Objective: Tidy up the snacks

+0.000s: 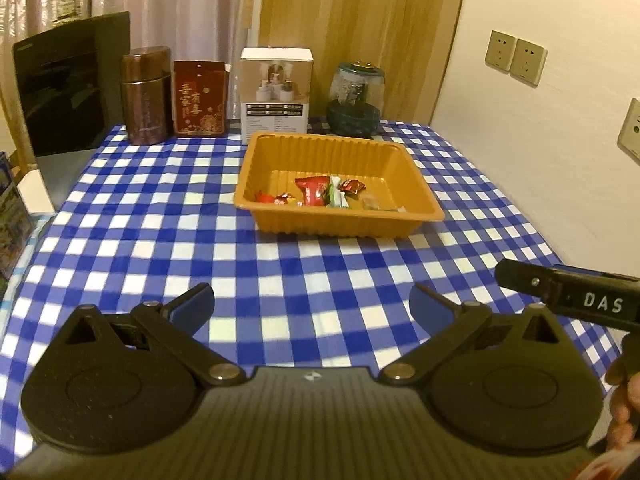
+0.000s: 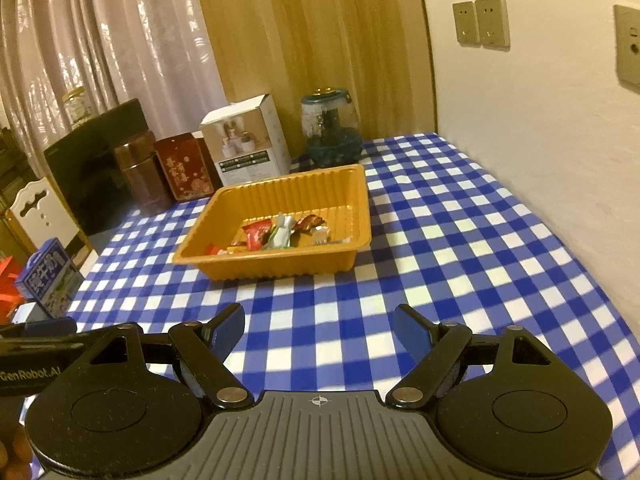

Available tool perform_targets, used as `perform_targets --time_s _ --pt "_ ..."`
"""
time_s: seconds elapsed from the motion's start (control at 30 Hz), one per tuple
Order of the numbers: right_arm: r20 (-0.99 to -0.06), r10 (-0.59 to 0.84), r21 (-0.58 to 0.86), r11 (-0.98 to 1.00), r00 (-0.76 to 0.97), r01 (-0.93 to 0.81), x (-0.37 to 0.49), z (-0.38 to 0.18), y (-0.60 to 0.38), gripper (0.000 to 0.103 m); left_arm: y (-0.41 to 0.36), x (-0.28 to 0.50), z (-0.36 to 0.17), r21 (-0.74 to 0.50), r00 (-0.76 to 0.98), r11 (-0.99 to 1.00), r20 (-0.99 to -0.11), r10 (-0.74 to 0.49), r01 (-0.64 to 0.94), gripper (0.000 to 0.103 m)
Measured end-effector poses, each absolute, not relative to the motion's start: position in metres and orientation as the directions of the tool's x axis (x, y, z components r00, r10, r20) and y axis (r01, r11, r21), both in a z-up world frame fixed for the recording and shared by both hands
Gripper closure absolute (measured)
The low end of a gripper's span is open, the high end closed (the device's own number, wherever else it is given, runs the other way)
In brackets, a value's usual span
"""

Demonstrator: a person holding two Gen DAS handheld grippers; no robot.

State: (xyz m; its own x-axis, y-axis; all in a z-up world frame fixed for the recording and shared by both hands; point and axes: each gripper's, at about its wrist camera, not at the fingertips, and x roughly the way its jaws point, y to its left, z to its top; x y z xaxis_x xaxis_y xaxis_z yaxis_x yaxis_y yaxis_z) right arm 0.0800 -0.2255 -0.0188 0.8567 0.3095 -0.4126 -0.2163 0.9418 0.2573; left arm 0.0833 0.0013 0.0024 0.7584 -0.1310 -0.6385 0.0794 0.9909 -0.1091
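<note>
An orange plastic tray [image 1: 340,148] stands on the blue-and-white checked tablecloth [image 1: 160,240], mid-table. Several wrapped snacks [image 1: 314,191] lie in it, red, green and white. The tray also shows in the right wrist view [image 2: 280,192], with the snacks [image 2: 280,233] inside. My left gripper [image 1: 312,300] is open and empty, above the cloth in front of the tray. My right gripper [image 2: 319,322] is open and empty, also in front of the tray. The right gripper's body [image 1: 568,296] shows at the right edge of the left wrist view.
At the table's back stand a brown canister [image 1: 145,96], a red tin [image 1: 200,98], a white box [image 1: 276,94] and a glass jar [image 1: 354,100]. A black monitor [image 1: 68,84] is at the back left. A blue carton [image 2: 50,278] is at the left edge. A wall runs along the right.
</note>
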Motion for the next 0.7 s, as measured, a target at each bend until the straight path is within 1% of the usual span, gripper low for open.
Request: perform_targets --time_s 0.17,0.4,0.5,0.7 --pt "-0.423 0.312 0.239 0.944 0.850 -0.228 0.047 -0.017 -0.227 0.022 0.001 0.052 0.014 -0.070 0.774 0.996 -0.627 -0.087 0.056 0.000" --pt "-0.426 0.303 0.213 0.949 0.853 -0.231 0.006 -0.012 -0.231 0.022 0.001 0.011 0.032 -0.078 0.787 0.996 -0.612 -0.073 0.032 0.000" --pt "-0.426 0.307 0.222 0.947 0.851 -0.230 -0.008 -0.010 -0.234 0.022 0.000 -0.005 0.038 -0.083 0.790 0.996 -0.609 -0.074 0.030 0.000" --pt "-0.420 0.321 0.215 0.944 0.849 -0.250 -0.038 -0.003 -0.234 0.022 0.000 -0.030 0.048 -0.064 0.797 0.998 -0.601 -0.052 0.017 0.000"
